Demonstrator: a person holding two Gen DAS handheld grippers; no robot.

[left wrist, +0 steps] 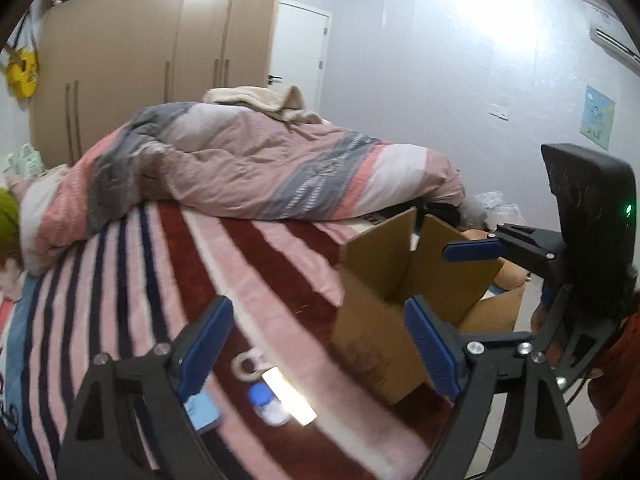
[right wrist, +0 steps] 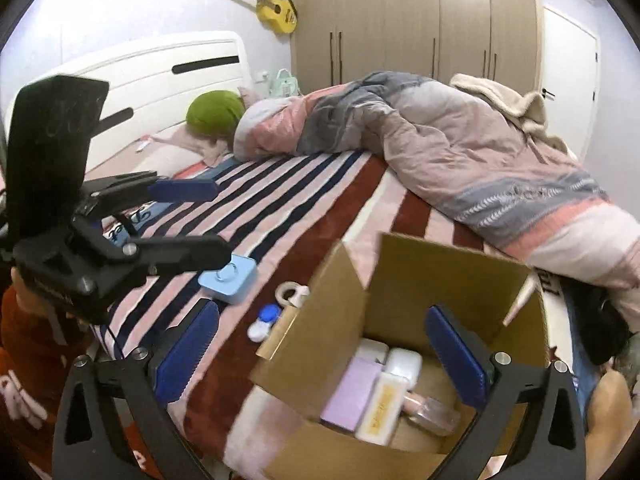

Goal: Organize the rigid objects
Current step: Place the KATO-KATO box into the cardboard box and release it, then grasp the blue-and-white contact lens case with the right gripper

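Both empty and spread wide, left gripper [left wrist: 316, 344] beside the cardboard box [right wrist: 448, 276], right gripper [right wrist: 320, 356] above it; blue case [right wrist: 230, 278], tape roll [right wrist: 289, 292] just left of box.

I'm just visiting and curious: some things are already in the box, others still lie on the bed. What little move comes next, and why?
Probably lower the open left gripper onto the blue-capped lens case, the loose item nearest below it. The right gripper hangs open and empty over the cardboard box; the tape roll and light blue box also wait.
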